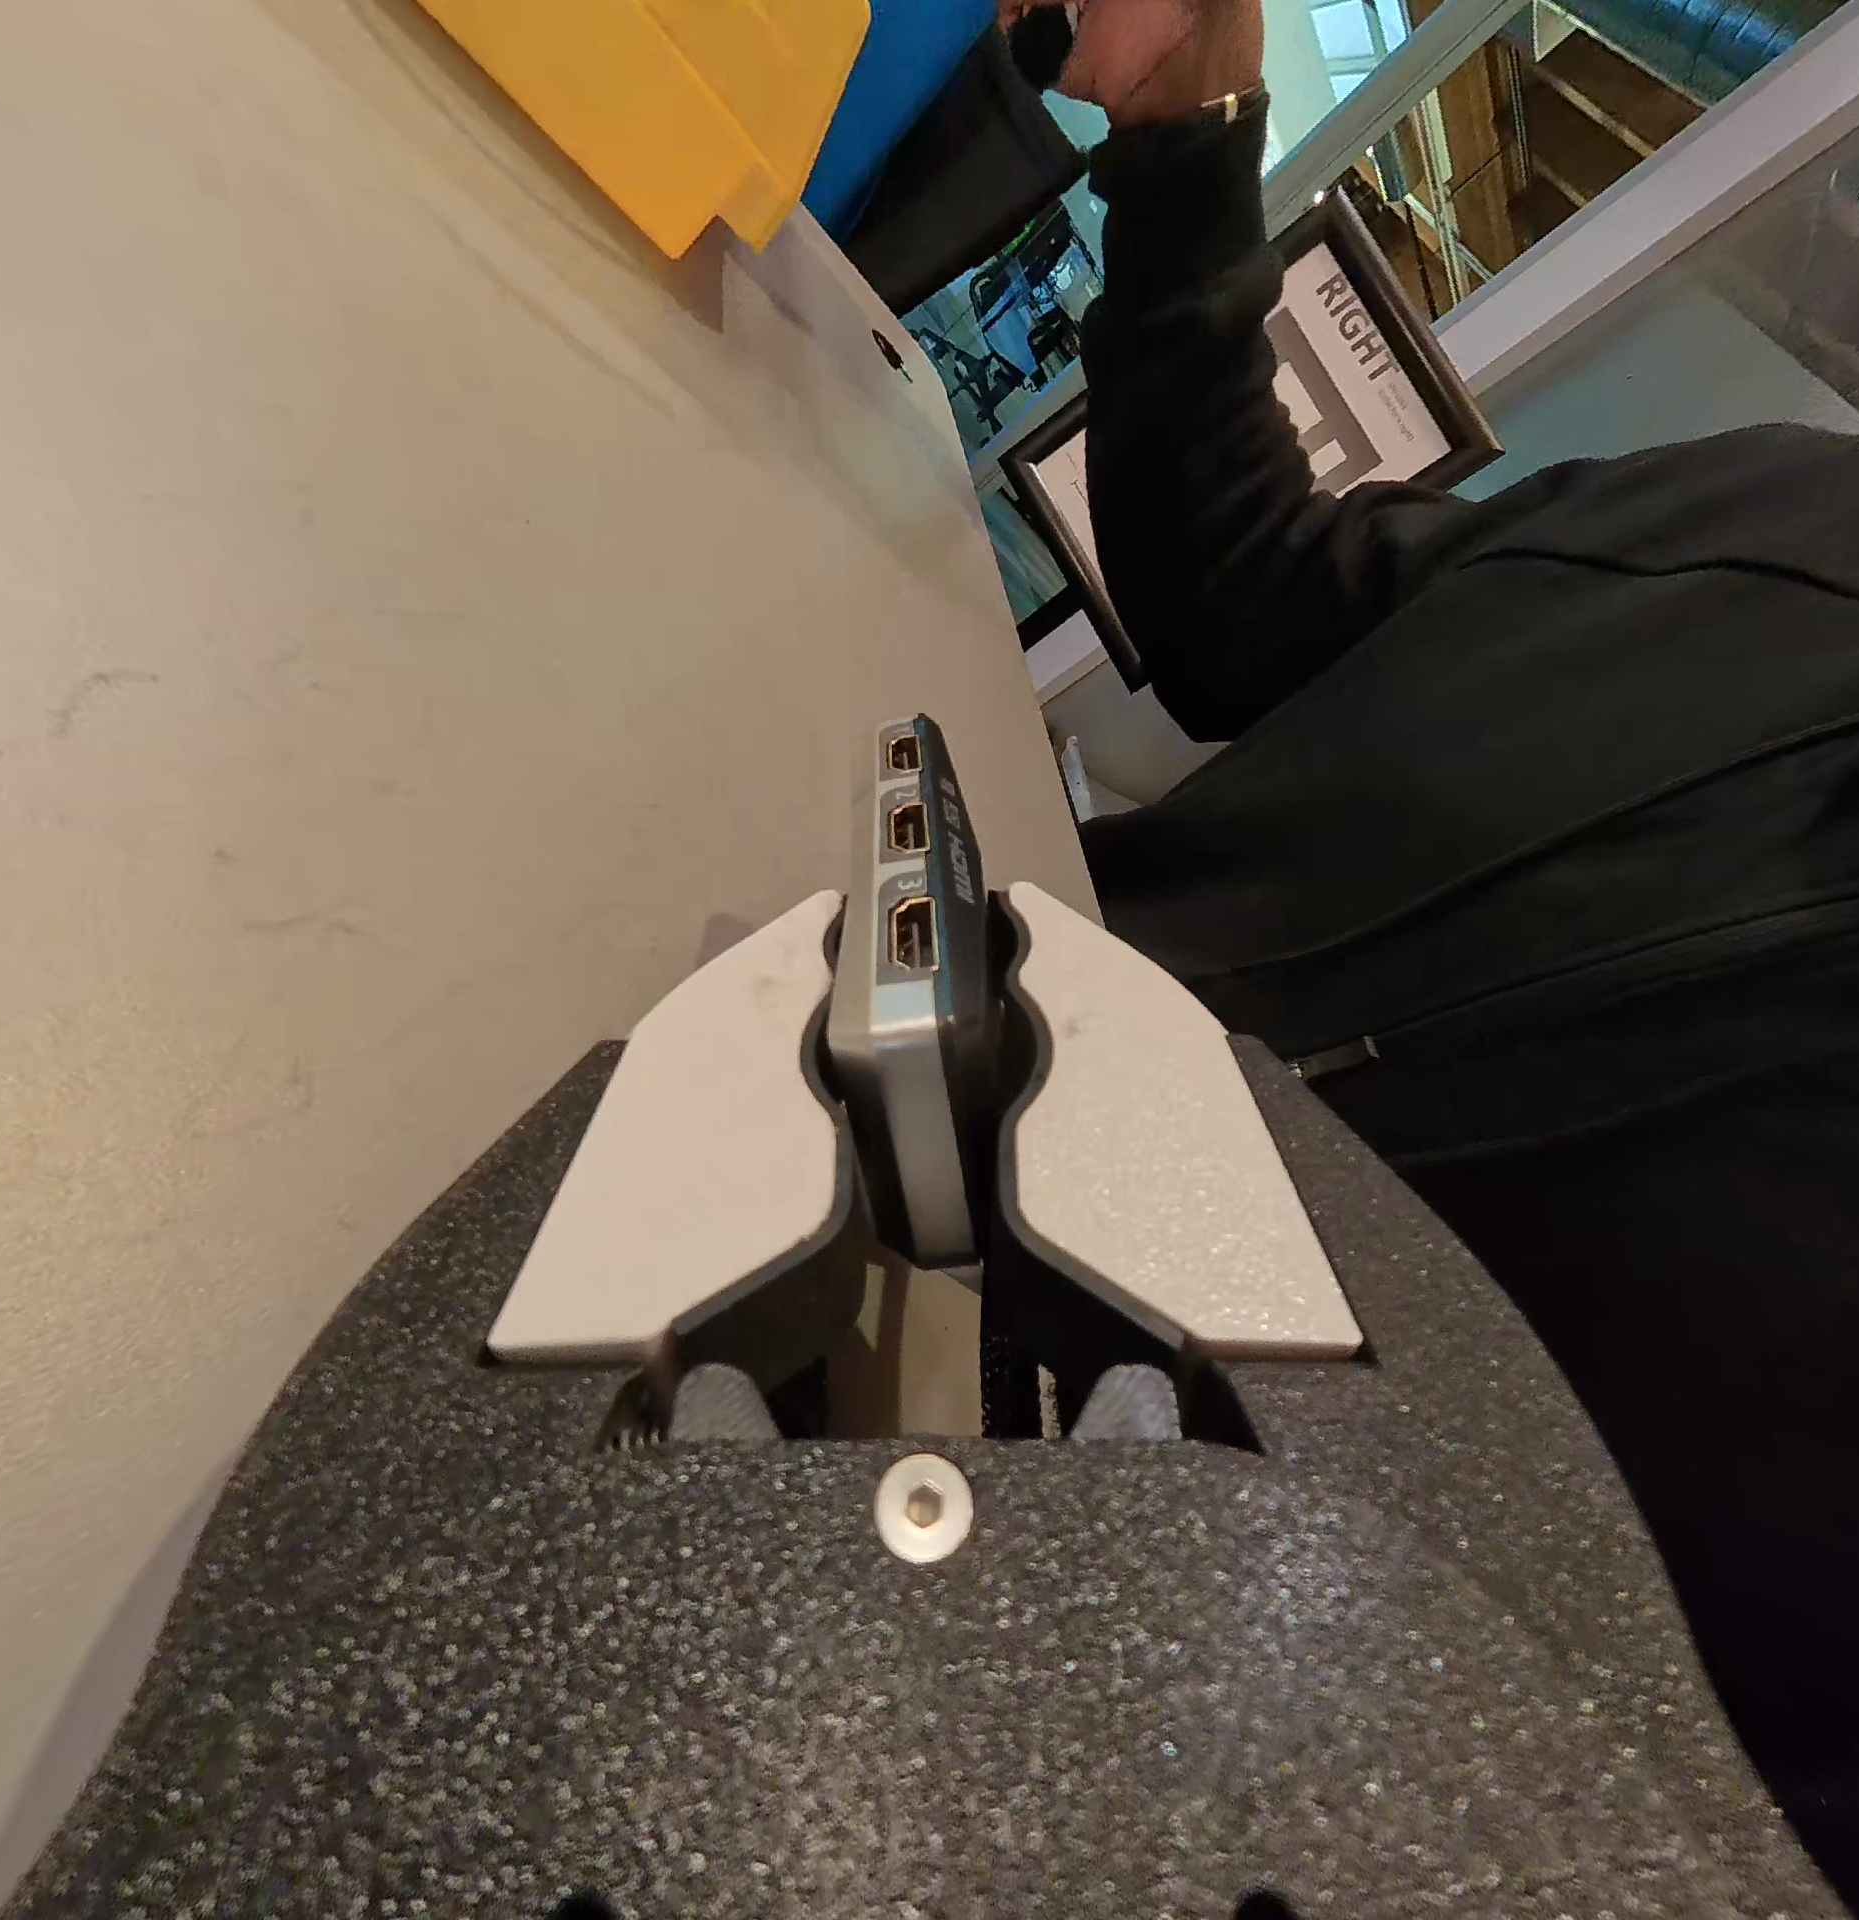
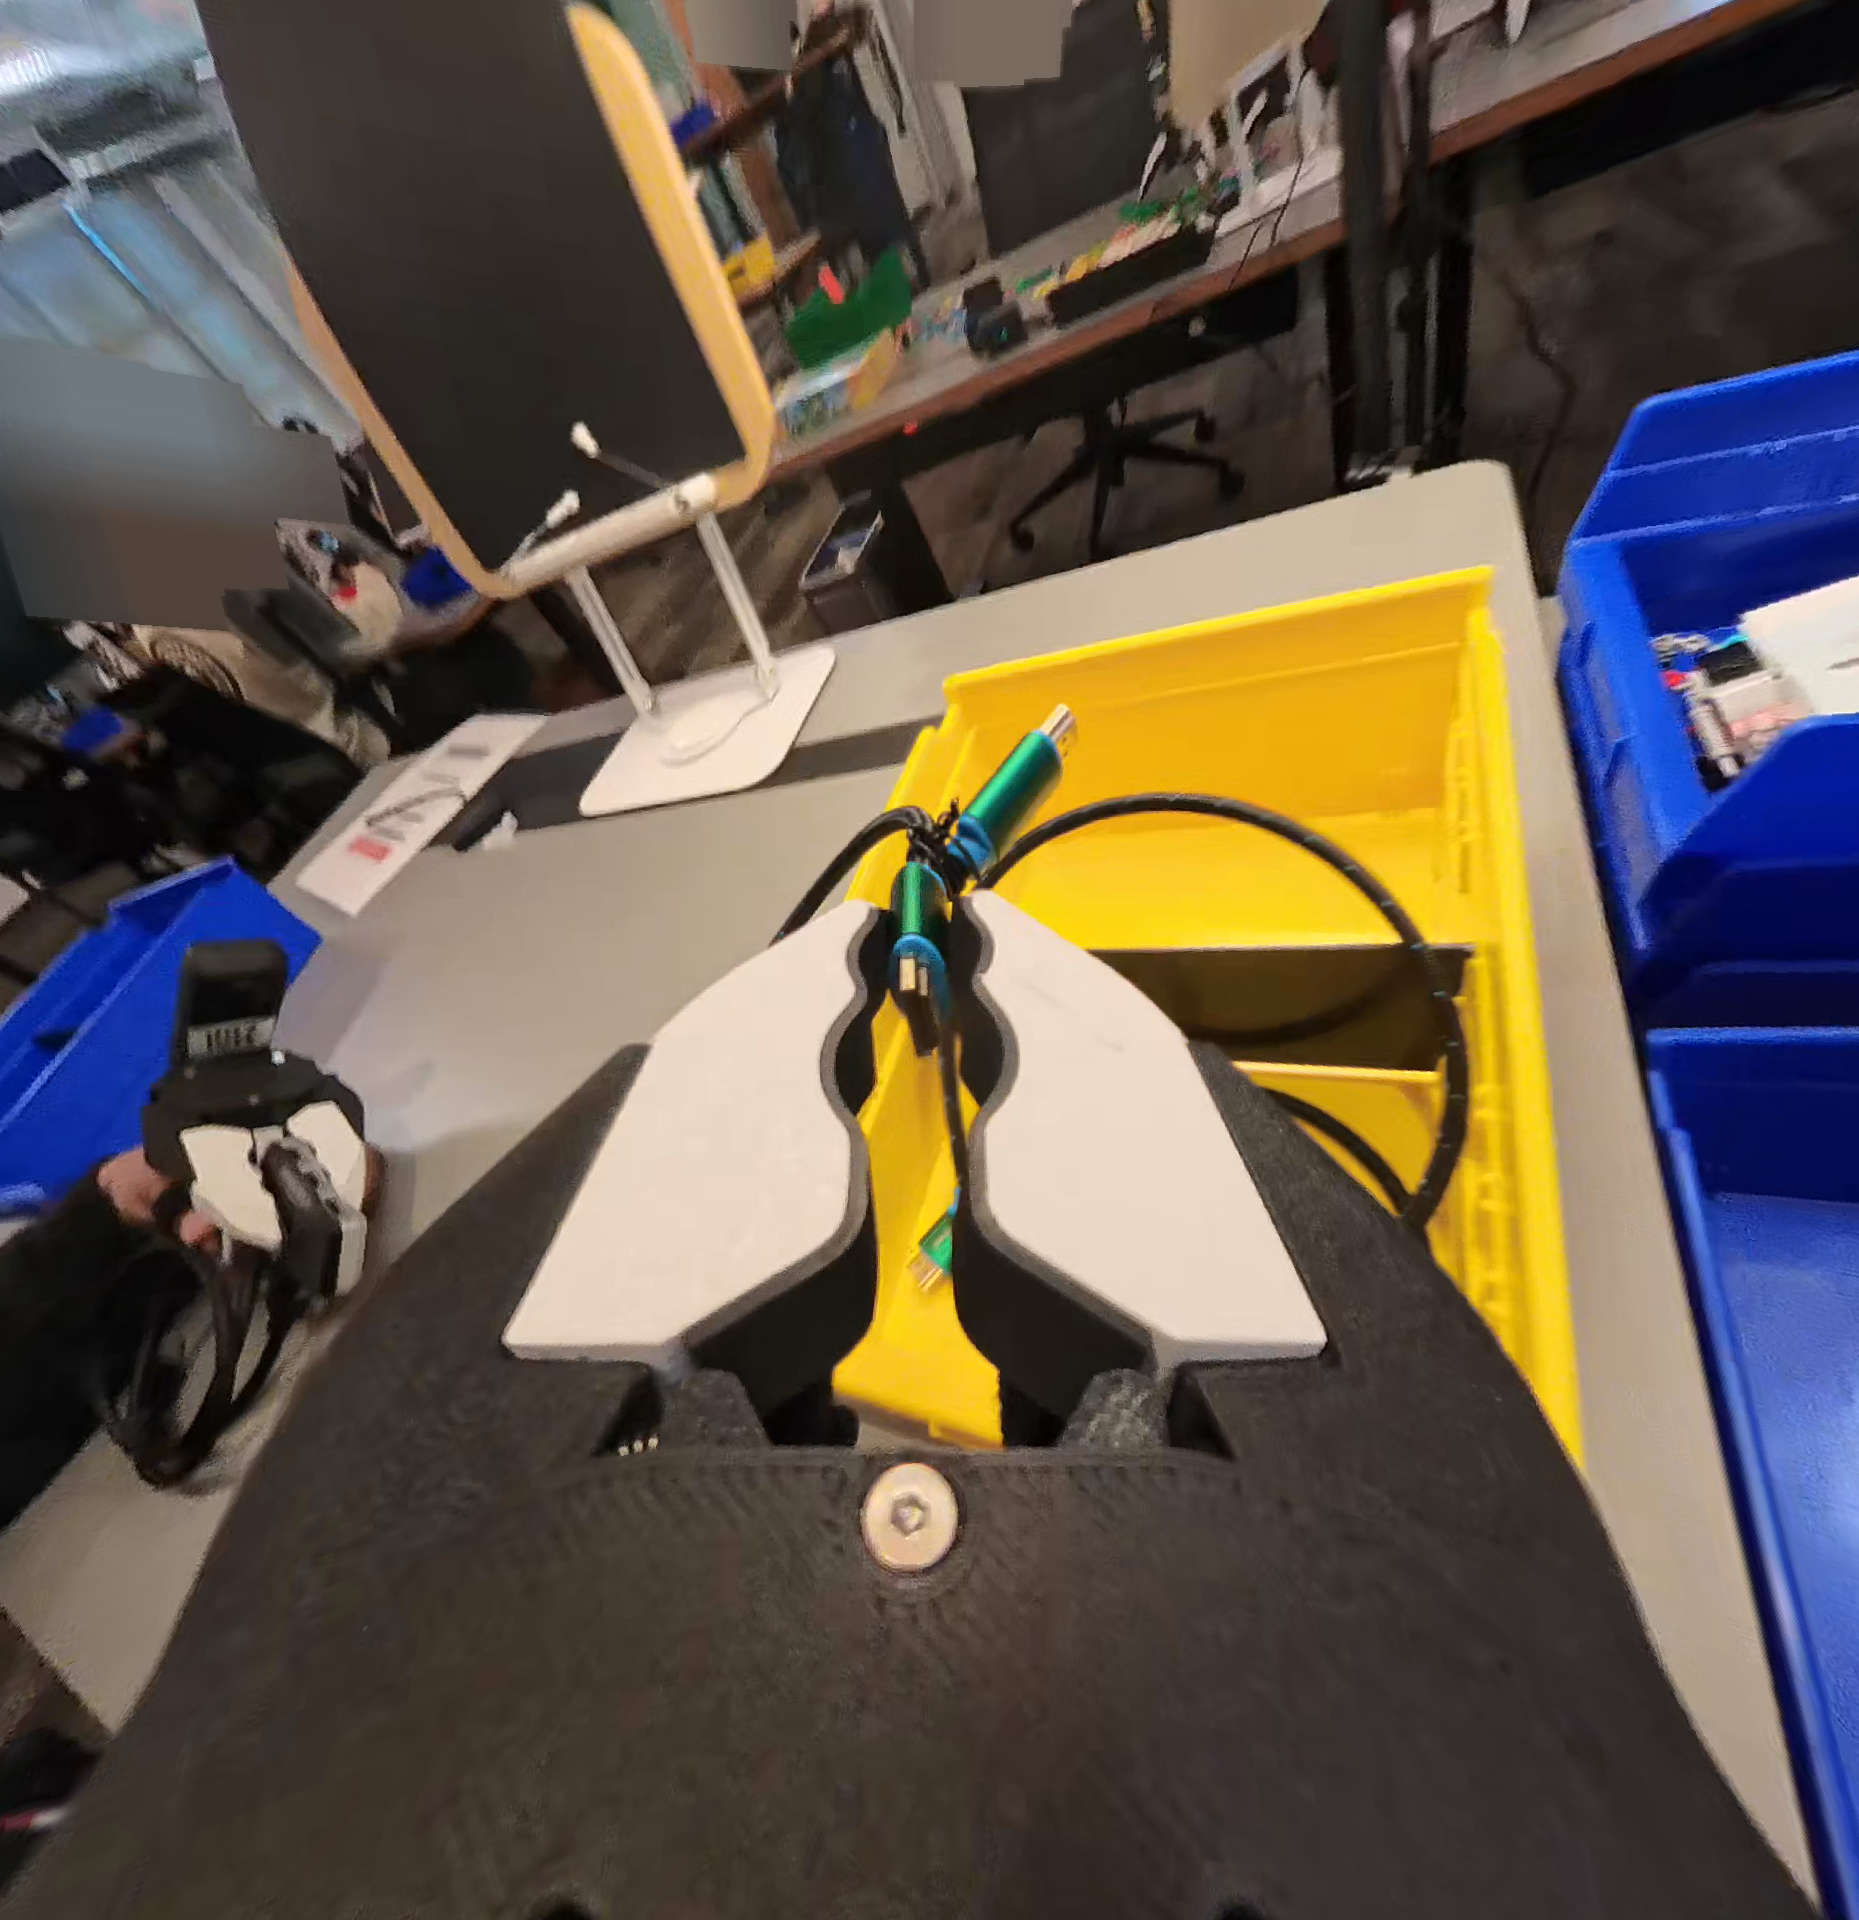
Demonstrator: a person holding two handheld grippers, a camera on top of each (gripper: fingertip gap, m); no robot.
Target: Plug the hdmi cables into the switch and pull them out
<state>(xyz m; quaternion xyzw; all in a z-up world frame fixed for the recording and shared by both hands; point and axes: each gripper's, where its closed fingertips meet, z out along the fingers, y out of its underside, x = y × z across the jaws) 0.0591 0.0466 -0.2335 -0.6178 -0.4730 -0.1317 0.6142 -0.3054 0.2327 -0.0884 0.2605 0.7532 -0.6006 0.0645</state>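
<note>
Left wrist view shows the left tool (image 1: pixel 920 940) pinching the switch (image 1: pixel 909 997), three ports empty. The right tool (image 2: pixel 917 940) pinches the tied cables (image 2: pixel 920 920) above the yellow bin (image 2: pixel 1320 665). Plugging hasn't begun; next, I'd guess, free one plug and align it.

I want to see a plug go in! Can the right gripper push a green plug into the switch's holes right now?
Probably not yet. The right gripper grips the bundled cables above the yellow bin, while the left gripper holds the switch well off to the side. The ports look empty, though.
</note>
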